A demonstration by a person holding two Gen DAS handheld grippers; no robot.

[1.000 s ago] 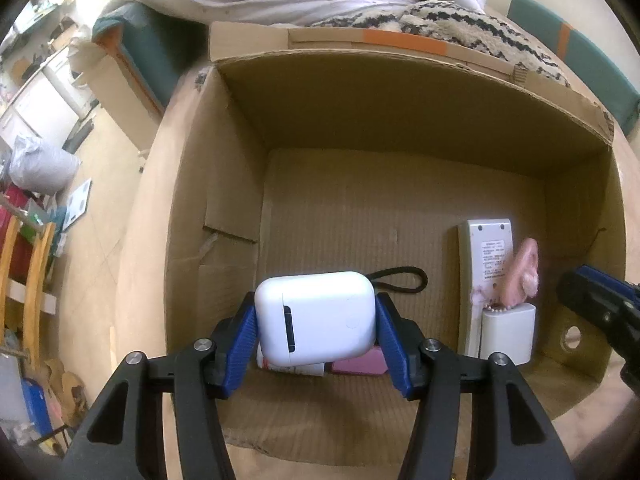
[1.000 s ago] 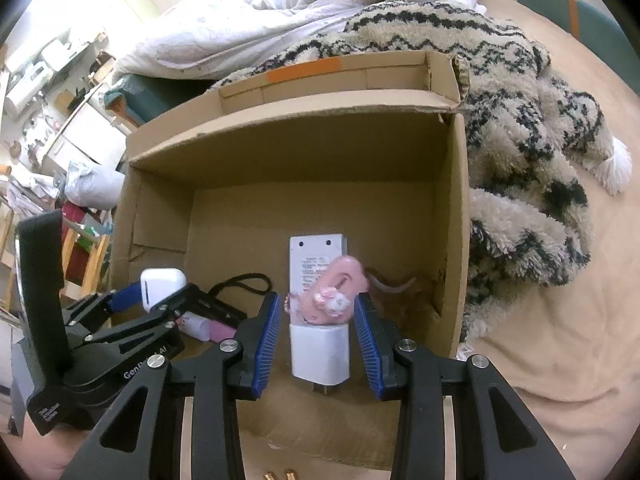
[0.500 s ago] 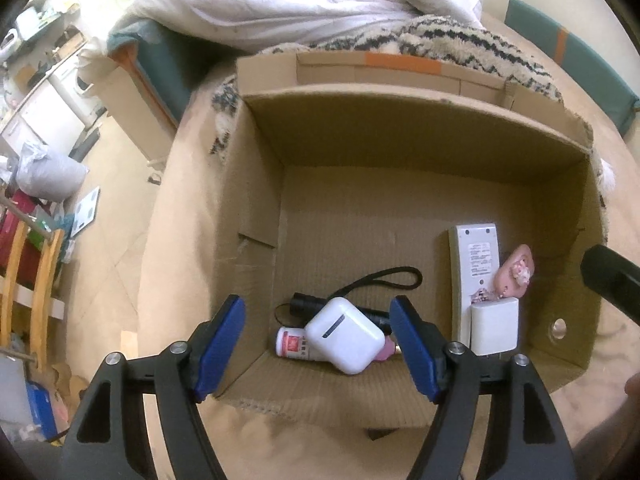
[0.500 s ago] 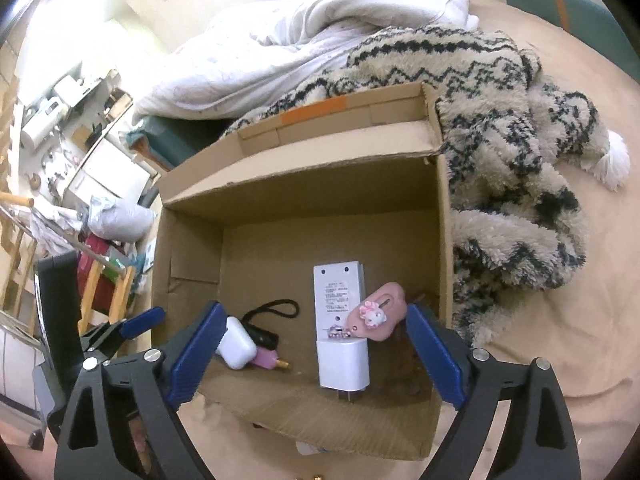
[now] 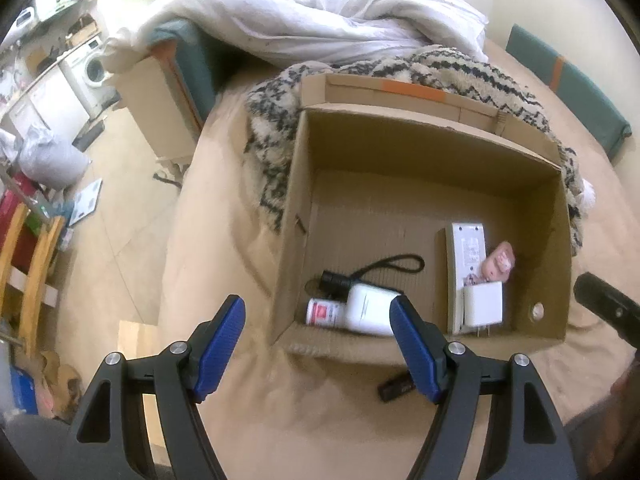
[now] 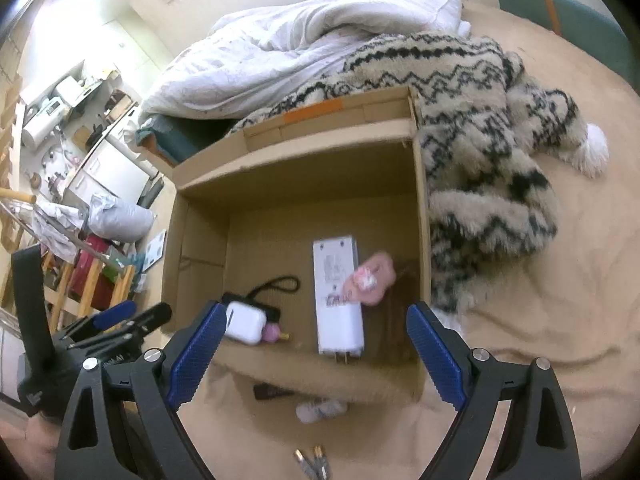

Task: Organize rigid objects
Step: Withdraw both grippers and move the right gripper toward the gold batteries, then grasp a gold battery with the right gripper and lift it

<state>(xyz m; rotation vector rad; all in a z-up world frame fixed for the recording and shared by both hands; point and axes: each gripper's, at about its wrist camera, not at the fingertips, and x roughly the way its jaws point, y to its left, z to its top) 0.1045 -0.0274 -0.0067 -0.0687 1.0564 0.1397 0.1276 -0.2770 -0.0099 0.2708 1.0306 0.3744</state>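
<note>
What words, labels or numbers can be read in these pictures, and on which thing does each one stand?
None can be read.
White remote: printed label, too small and blurred.
White earbud case: faint grey lines, blurred.
Small bottle: red label, unreadable.
Left gripper body: white lettering, too blurred.

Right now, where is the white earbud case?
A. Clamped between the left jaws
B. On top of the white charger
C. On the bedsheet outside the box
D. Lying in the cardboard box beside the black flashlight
D: the white earbud case lies on the floor of the cardboard box, against the black flashlight; the left gripper is open and holds nothing.
</note>
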